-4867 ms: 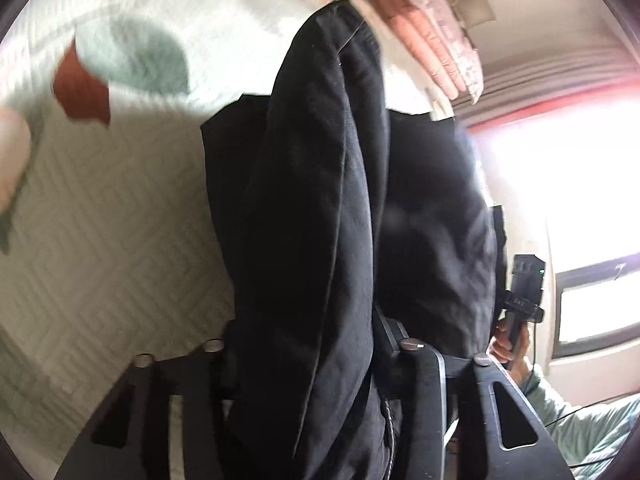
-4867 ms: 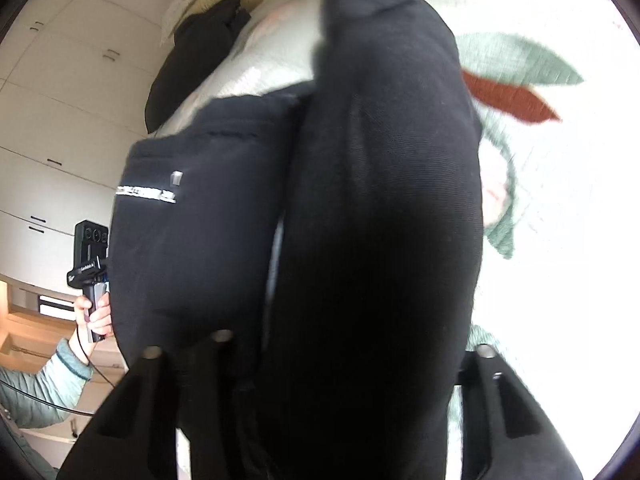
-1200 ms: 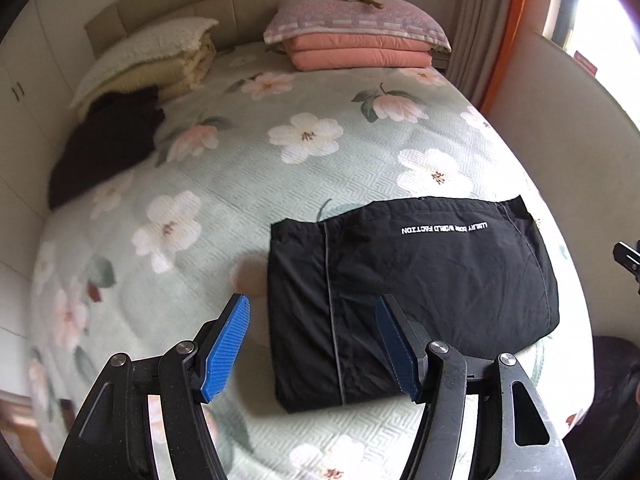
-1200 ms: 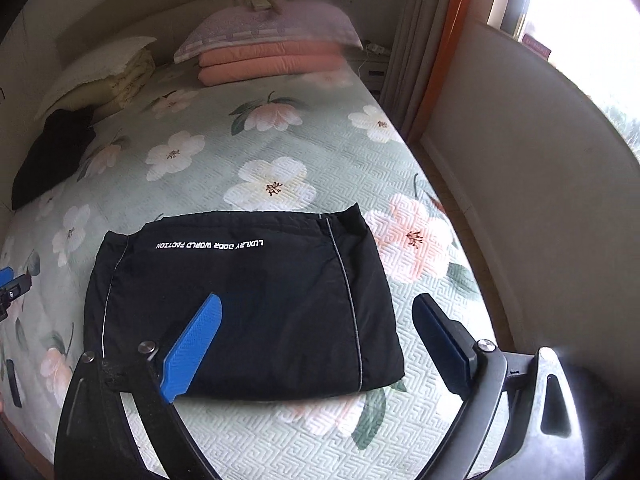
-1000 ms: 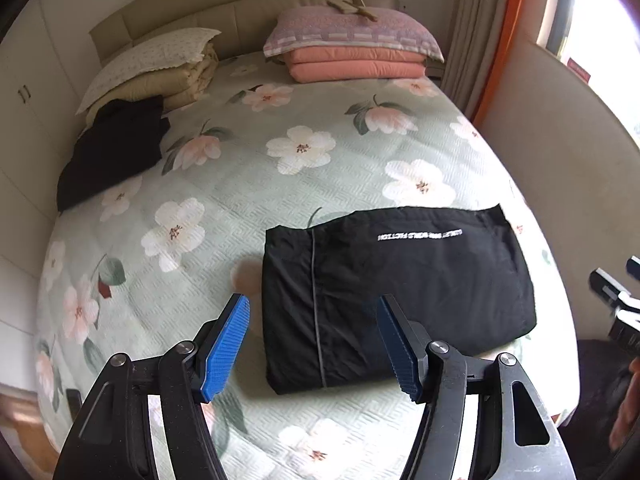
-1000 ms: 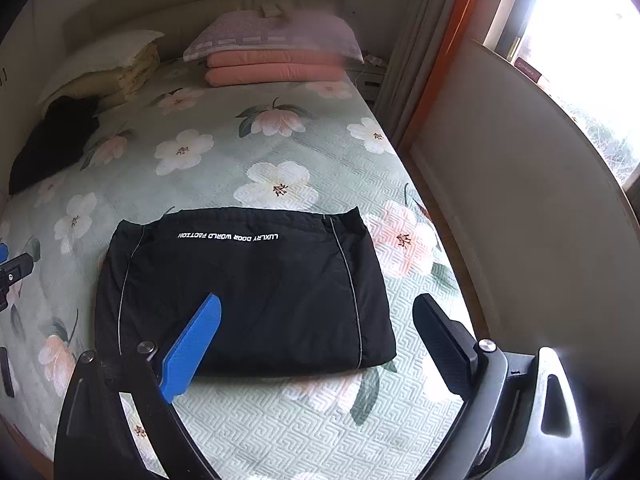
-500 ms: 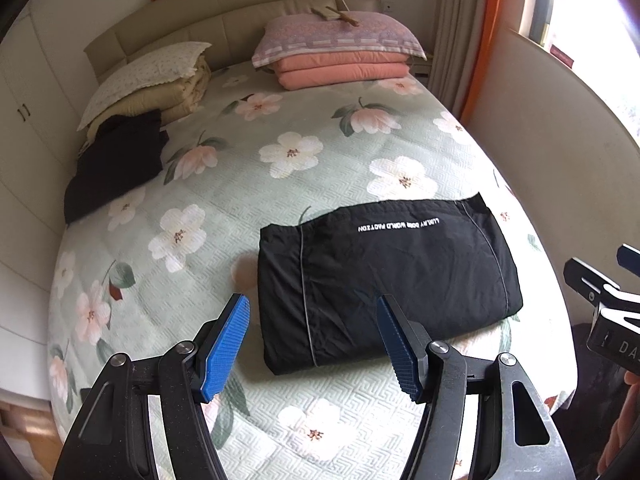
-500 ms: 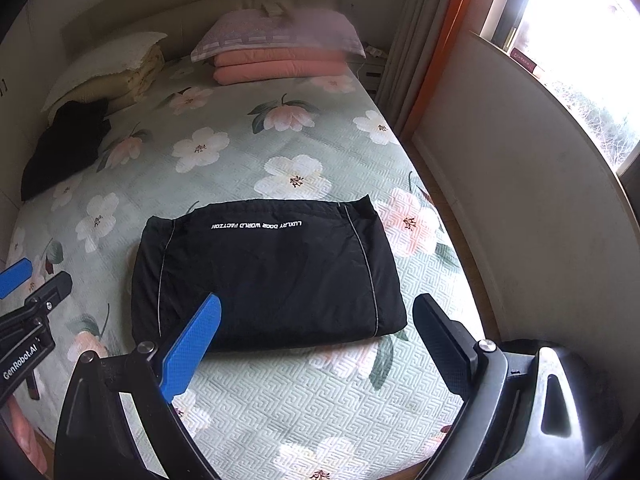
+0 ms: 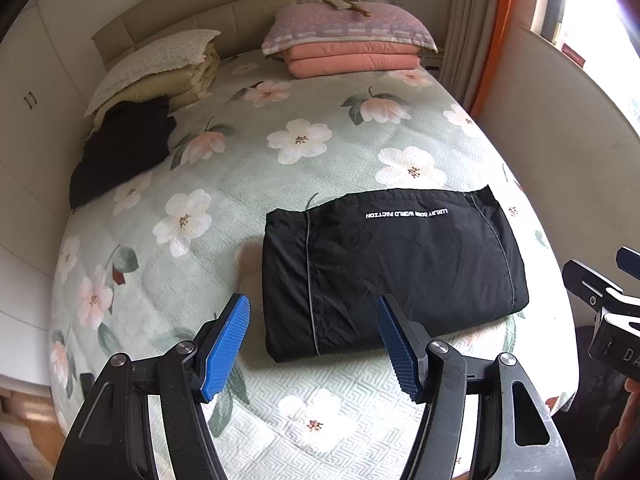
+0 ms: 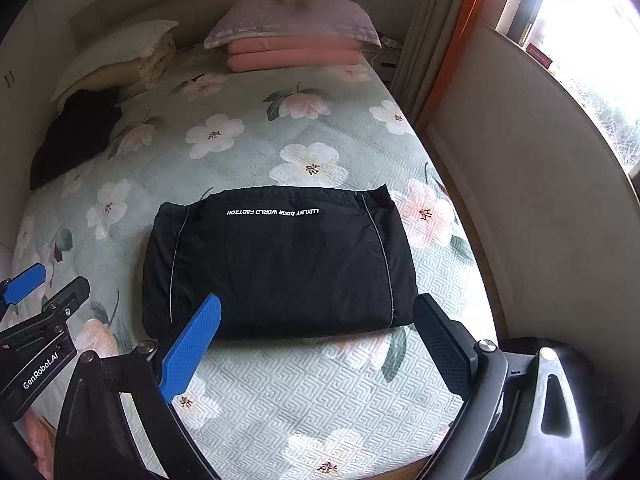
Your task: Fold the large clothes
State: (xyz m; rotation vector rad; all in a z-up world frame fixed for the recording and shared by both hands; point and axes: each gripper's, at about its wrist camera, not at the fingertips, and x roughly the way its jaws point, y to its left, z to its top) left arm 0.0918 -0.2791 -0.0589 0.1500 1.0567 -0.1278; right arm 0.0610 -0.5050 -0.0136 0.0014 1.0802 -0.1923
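Both tools have drawn back from the bed since half a second ago, so the folded black garment (image 9: pixel 394 268) looks smaller and lies farther ahead of the fingers; about five seconds back each tool was pinching black cloth, and now neither holds anything.

The left tool (image 9: pixel 314 342) hangs above the near part of the bed (image 9: pixel 168 288) with its blue-padded fingers (image 9: pixel 226 346) spread wide and nothing between them. The garment lies flat on the floral quilt ahead of it, slightly toward its right finger, as a tidy rectangle with a line of white lettering along the far edge and thin pale piping down each side.

The right tool (image 10: pixel 320 344) is likewise spread apart and empty, with the garment (image 10: pixel 280 260) straight ahead, centred between its fingers and clear of both. From the right wrist view, the left tool (image 10: pixel 44 320) shows at the left edge; from the left wrist view, part of the right tool (image 9: pixel 604 300) shows at the right edge.

Far beyond the garment, at the head of the bed, sit pink folded bedding (image 9: pixel 352 60) under a lilac pillow (image 9: pixel 348 26), a cream bedding stack (image 9: pixel 160 68), and a second dark garment (image 9: pixel 120 148) off to the far left.
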